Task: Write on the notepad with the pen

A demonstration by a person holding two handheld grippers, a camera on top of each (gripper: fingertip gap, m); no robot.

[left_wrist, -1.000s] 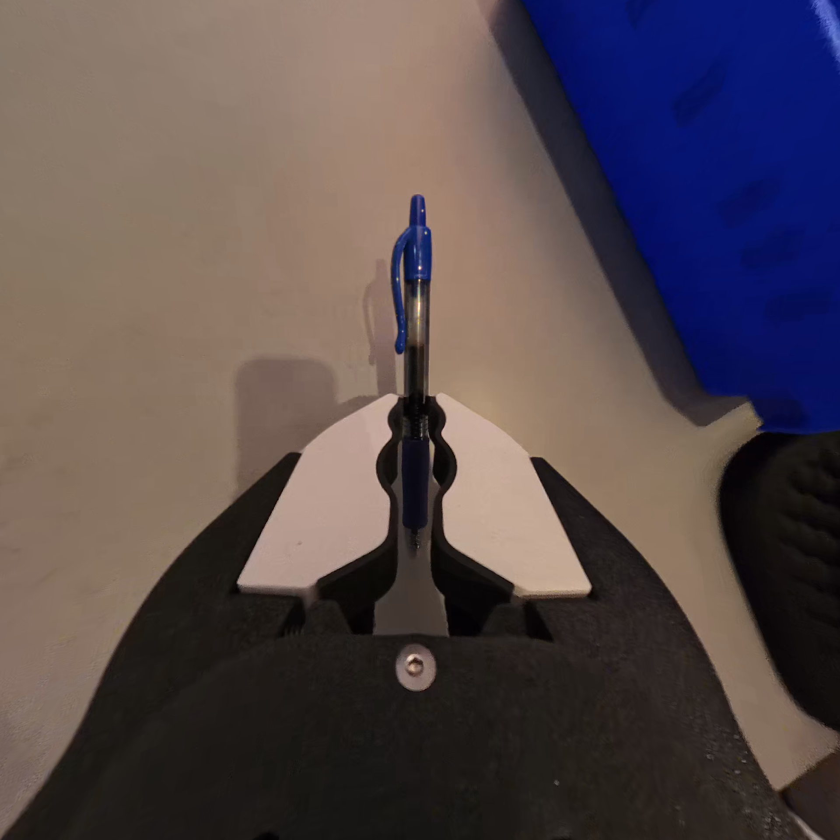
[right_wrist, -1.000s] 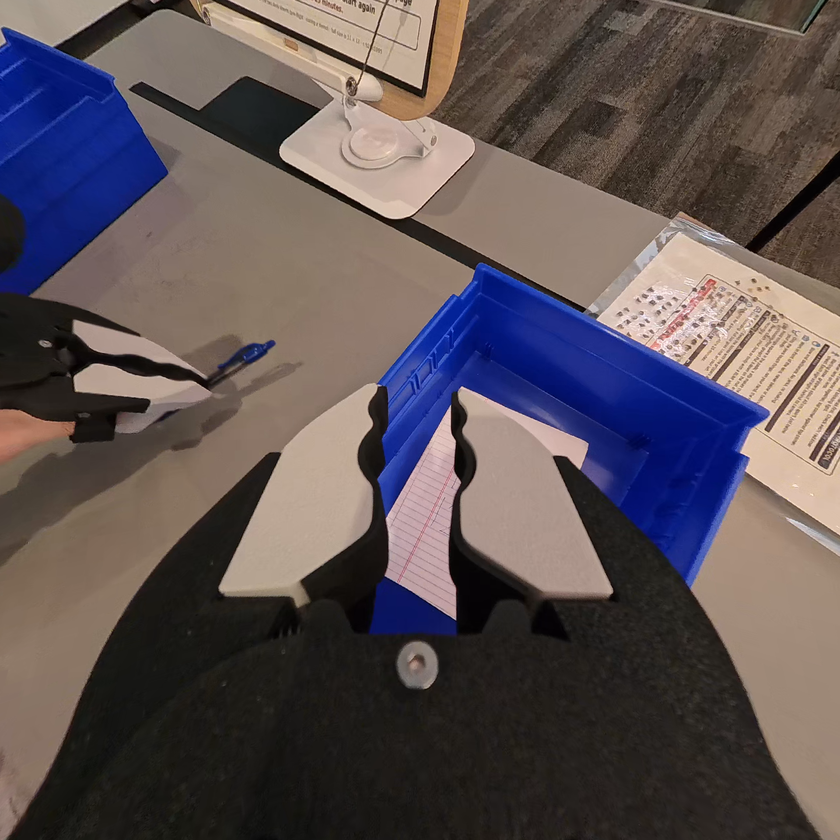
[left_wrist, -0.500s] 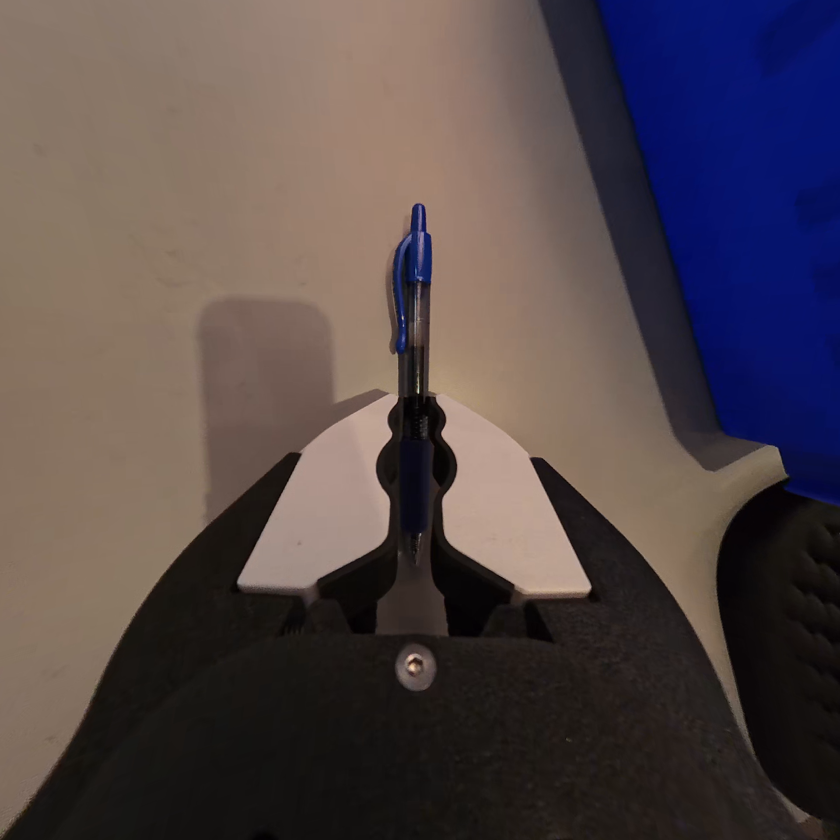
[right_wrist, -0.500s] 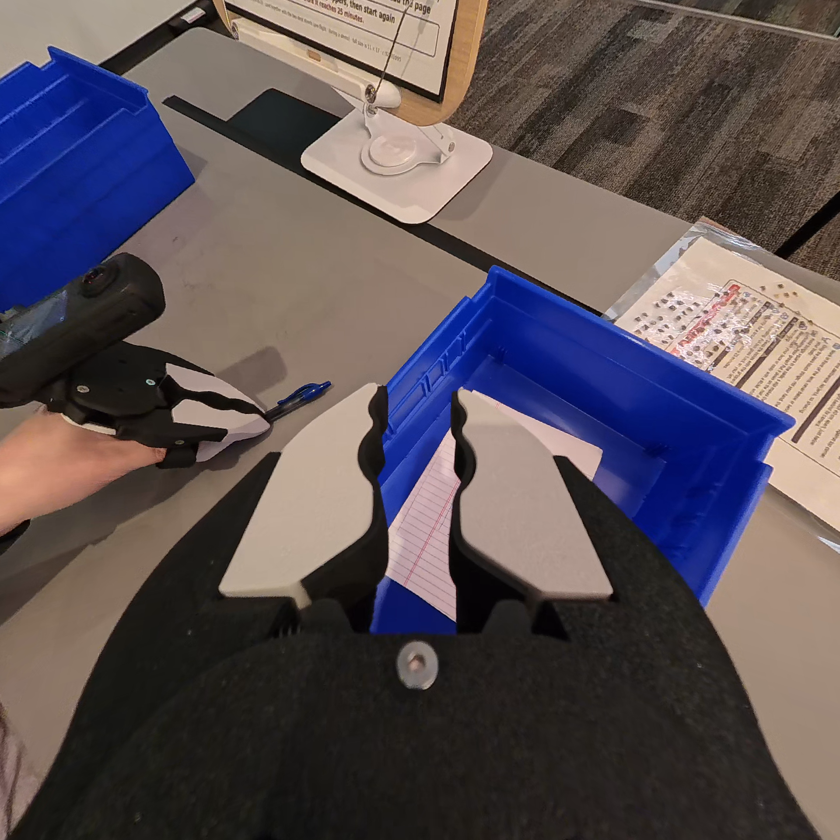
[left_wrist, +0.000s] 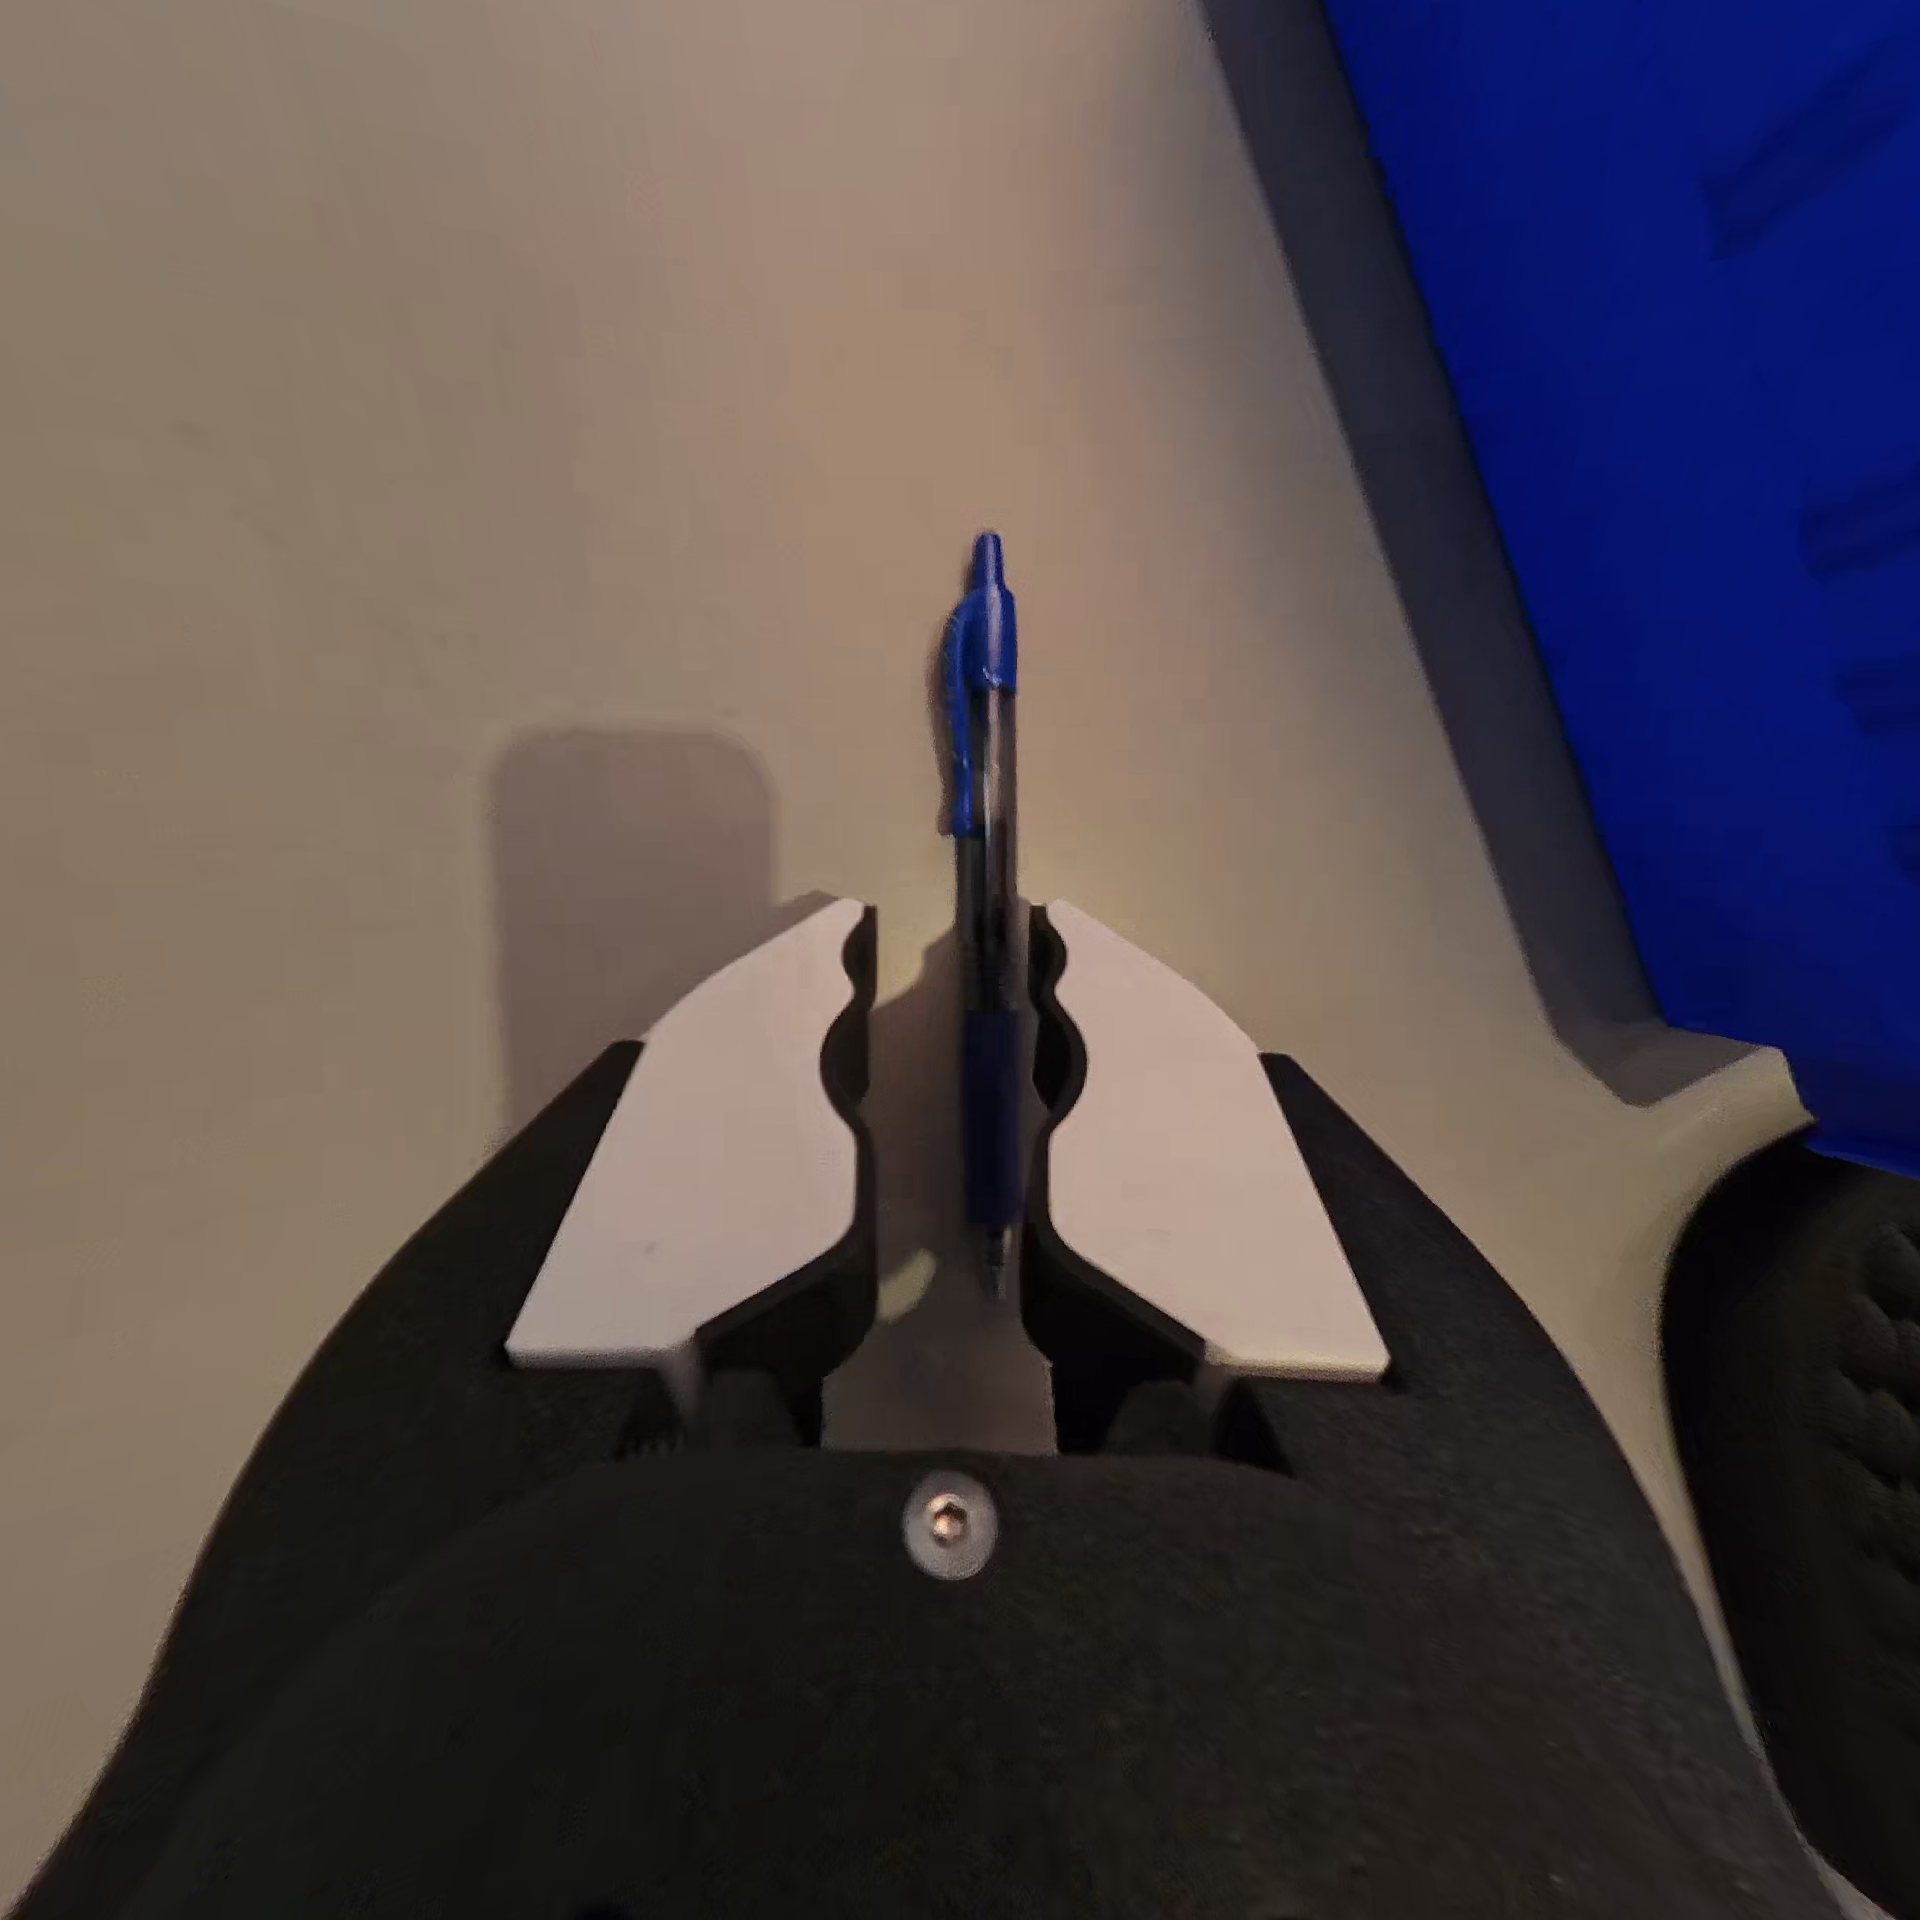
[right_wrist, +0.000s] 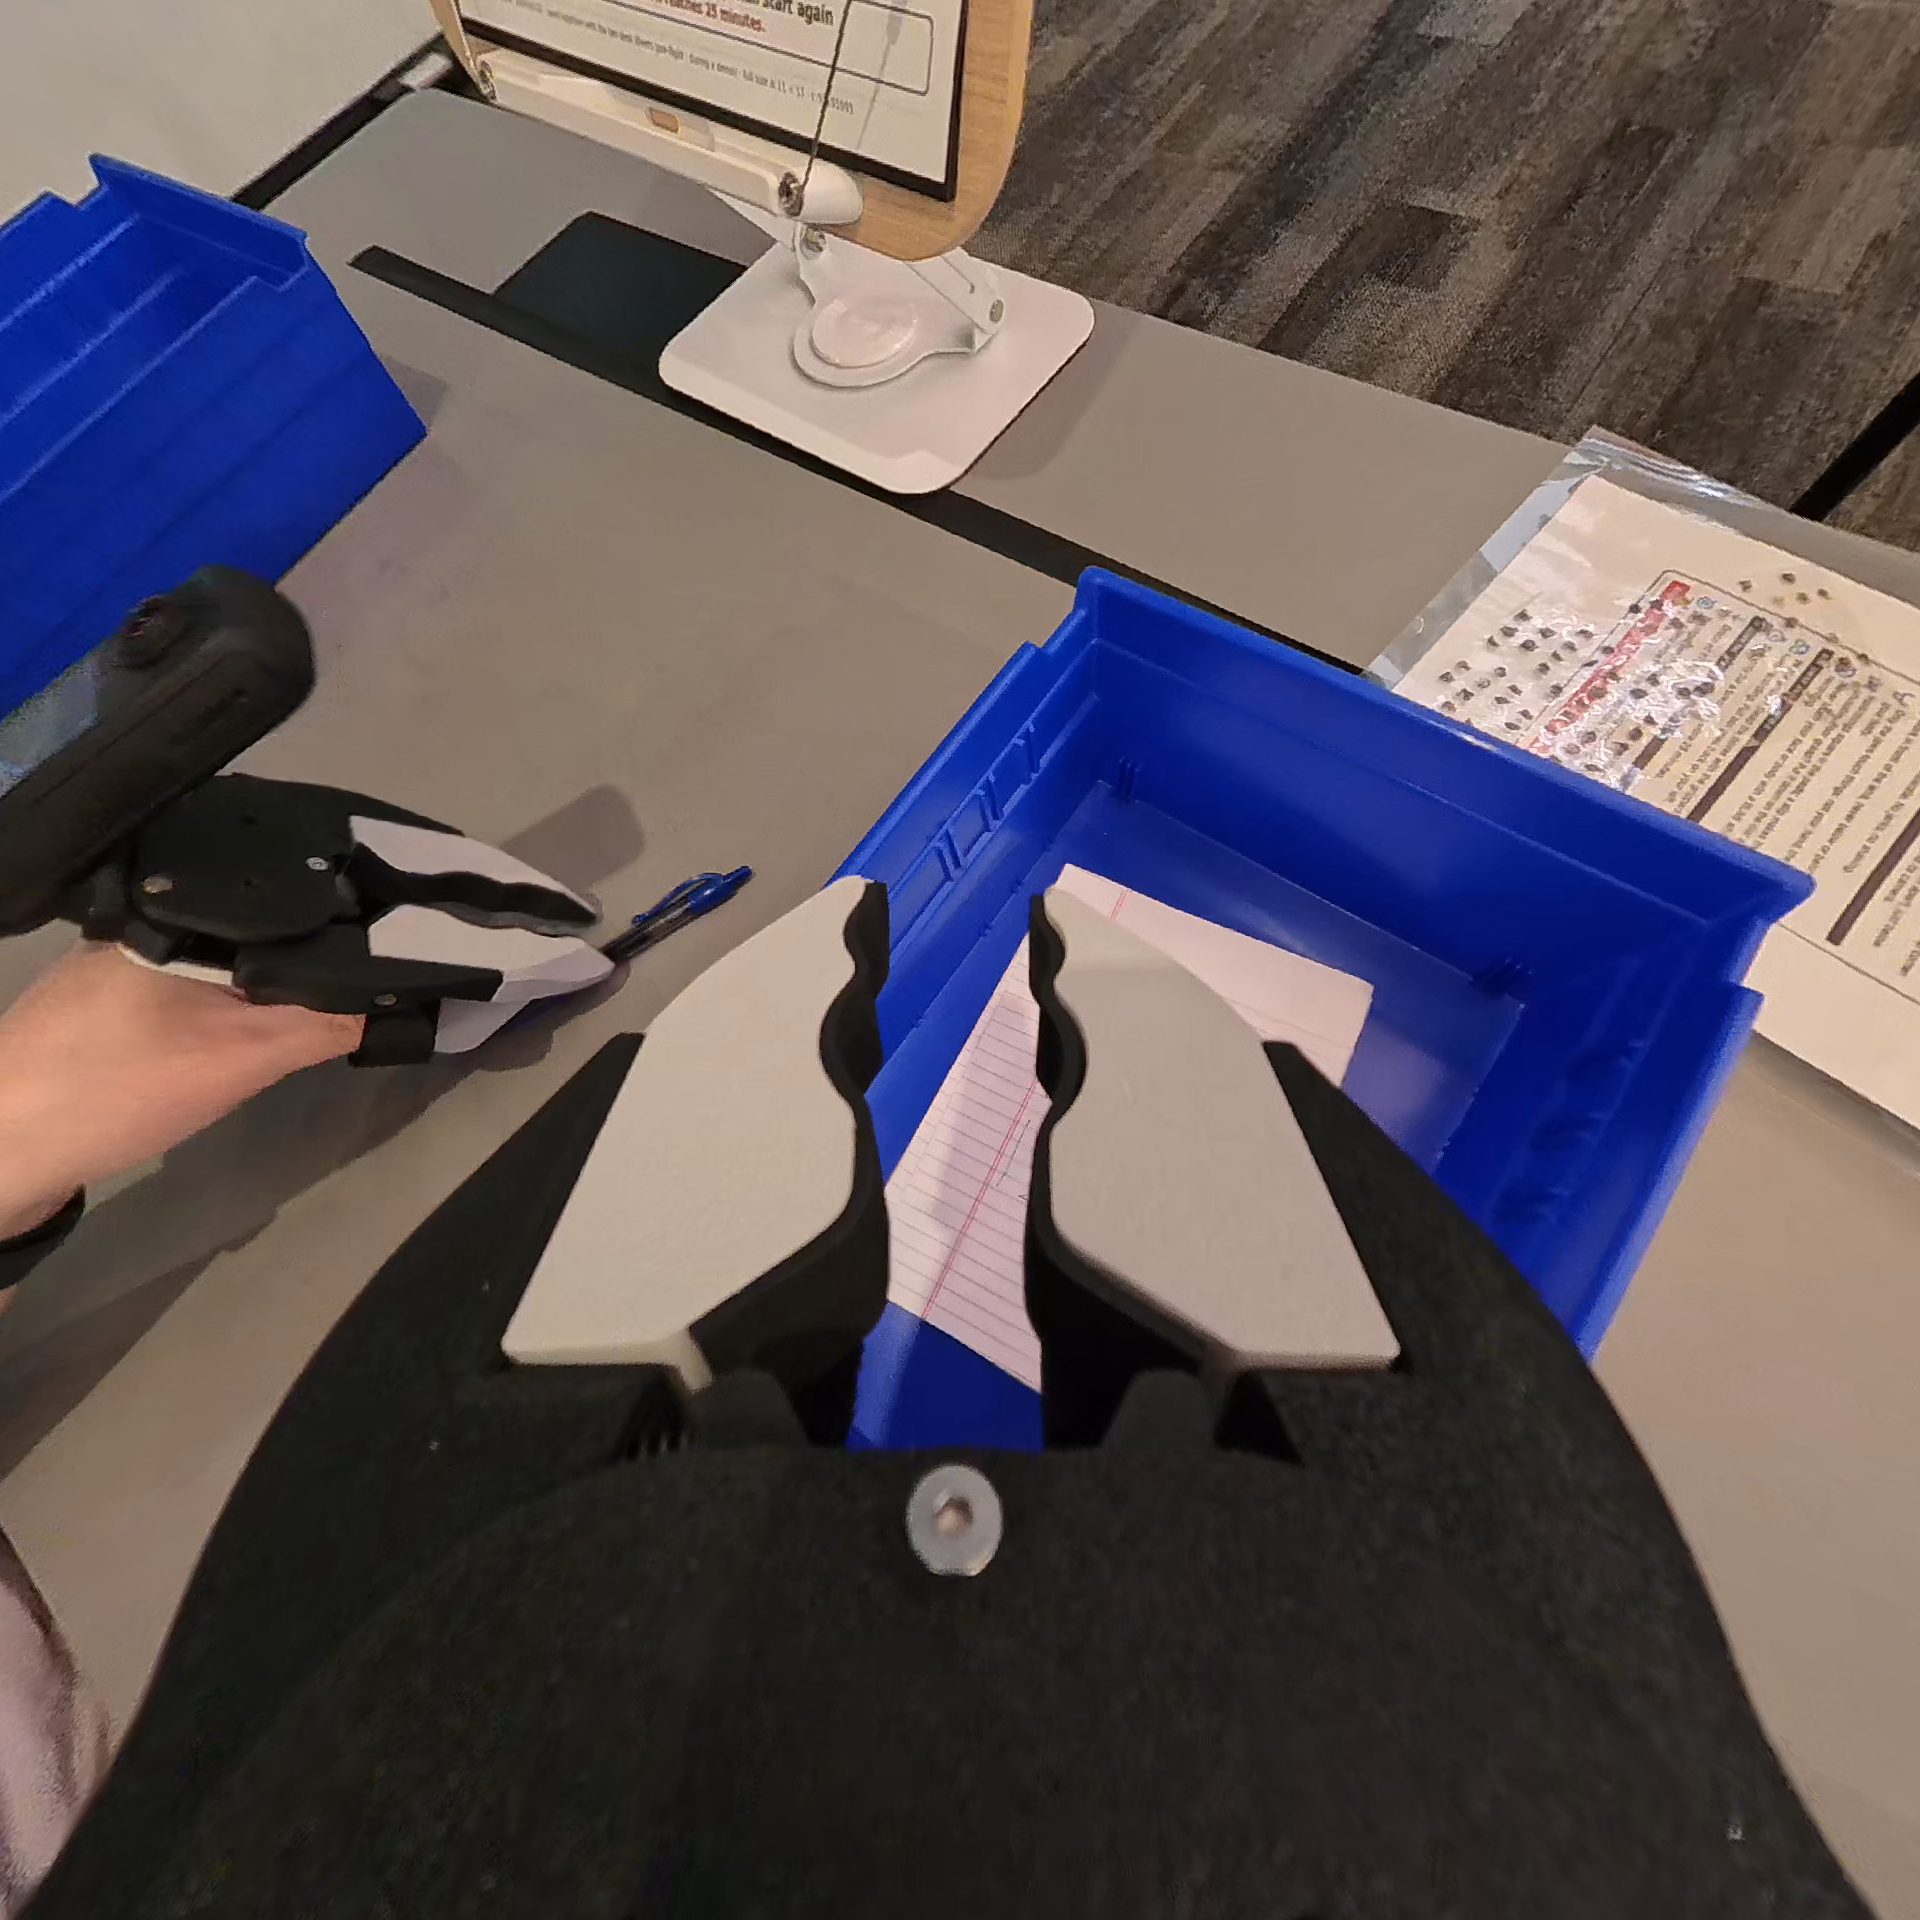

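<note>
The blue pen (left_wrist: 987, 831) lies on the grey table between my left gripper's (left_wrist: 954, 914) open fingers, close to the right finger, tip pointing back at me. In the right wrist view the pen (right_wrist: 691, 909) rests flat on the table just ahead of the left gripper (right_wrist: 597, 943), beside the blue bin (right_wrist: 1455, 748). The lined white notepad (right_wrist: 1226, 987) lies flat inside that bin. My right gripper (right_wrist: 956, 894) is open and empty, hovering above the bin's near left edge and the notepad.
A second blue bin (right_wrist: 156, 364) stands at the far left. A white stand base (right_wrist: 883, 374) holding a wood-framed screen is at the back. A laminated sheet (right_wrist: 1714, 748) lies at the right. A person's hand (right_wrist: 125, 1060) holds the left gripper. The bin wall (left_wrist: 1662, 520) is close on the left gripper's right. My right fingertips sit around 25 cm from my left ones. From my left tips it is roughly 4 cm to the pen (right_wrist: 691, 909); from my right, 25 cm. The left camera catches it too, in the left wrist view (left_wrist: 995, 715).
My left gripper was shut on the pen; now its fingers are apart and the pen lies loose on the table. It also moved right, nearer the bin. The right gripper stayed open.
</note>
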